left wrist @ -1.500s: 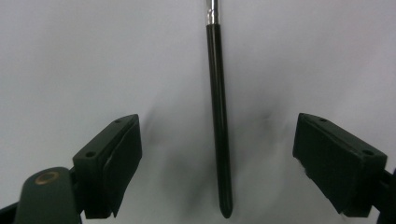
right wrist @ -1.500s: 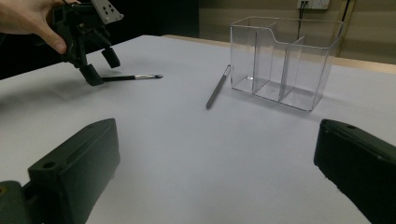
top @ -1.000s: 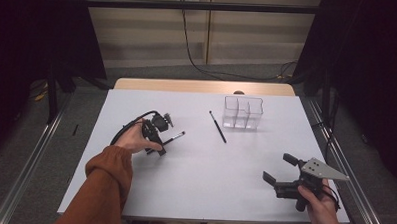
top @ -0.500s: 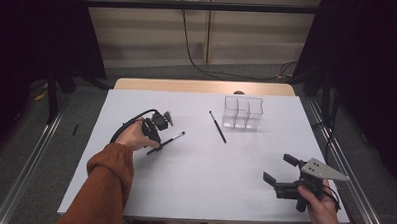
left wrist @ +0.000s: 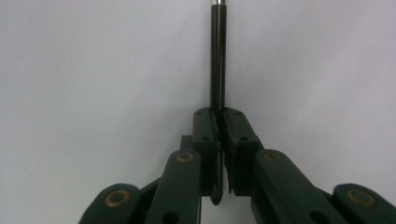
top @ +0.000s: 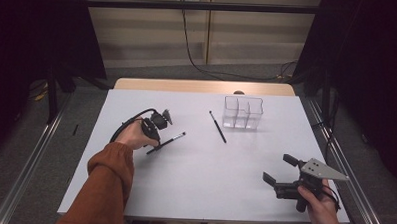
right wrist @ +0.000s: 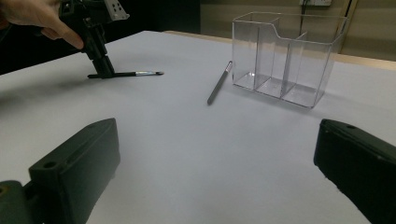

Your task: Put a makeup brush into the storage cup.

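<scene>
Right now we see a matte white tabletop (top: 199, 187) w/ a clear plastic organizer (top: 242, 112), three compartments, near the far edge, right of centre. A thin dark pencil (top: 217, 126) lies just left of it, apart. Left gripper (top: 155, 143), toward the left edge, has jaws clenched on a slim glossy black brush (left wrist: 217, 60), metal ferrule pointing away. Right gripper (top: 280, 171), near the right front corner, jaws spread wide, holding nothing.
</scene>
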{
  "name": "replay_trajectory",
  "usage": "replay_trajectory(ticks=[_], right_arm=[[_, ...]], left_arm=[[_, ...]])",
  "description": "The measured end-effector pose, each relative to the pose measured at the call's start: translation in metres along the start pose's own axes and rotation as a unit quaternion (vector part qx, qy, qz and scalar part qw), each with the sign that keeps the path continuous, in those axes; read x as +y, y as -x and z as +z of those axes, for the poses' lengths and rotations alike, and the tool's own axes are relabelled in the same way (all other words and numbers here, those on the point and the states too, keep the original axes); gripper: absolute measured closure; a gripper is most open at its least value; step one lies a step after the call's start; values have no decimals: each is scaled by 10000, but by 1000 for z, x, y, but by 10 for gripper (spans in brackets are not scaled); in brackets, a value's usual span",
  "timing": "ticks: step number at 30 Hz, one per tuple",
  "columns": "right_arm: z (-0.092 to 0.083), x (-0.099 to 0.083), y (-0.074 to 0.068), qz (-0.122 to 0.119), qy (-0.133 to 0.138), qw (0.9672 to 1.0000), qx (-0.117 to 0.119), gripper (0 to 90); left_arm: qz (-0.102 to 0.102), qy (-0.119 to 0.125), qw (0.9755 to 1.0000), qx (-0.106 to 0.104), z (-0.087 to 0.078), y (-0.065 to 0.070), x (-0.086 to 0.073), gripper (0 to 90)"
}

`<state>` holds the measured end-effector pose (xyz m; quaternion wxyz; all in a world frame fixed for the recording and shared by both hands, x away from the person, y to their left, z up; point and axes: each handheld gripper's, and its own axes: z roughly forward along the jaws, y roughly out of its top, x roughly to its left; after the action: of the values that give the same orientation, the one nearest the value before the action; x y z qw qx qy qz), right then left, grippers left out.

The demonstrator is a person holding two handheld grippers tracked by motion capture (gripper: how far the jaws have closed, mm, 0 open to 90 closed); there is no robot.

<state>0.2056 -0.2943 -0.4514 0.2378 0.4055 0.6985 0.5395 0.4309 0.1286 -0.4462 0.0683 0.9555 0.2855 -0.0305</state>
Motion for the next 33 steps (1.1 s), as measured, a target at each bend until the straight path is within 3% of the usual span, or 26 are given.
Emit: replay_trajectory(ticks=[12,21,26,33], right_arm=[[0,0,0,14,-4,10000,-1,0],[0,0,1,18,-6,10000,-7,0],[1,0,1,24,-6,10000,-10,0],[1,0,0,19,-4,10000,-7,0]], left_arm=[[-434,337,9982,-249,-2,-7,-9,844],[-608,672,9956,-219,-8,-11,-16,844],[-627,954,9931,-280,-14,-10,-19,843],[-704,1428,9868,-289,-20,-8,-25,843]])
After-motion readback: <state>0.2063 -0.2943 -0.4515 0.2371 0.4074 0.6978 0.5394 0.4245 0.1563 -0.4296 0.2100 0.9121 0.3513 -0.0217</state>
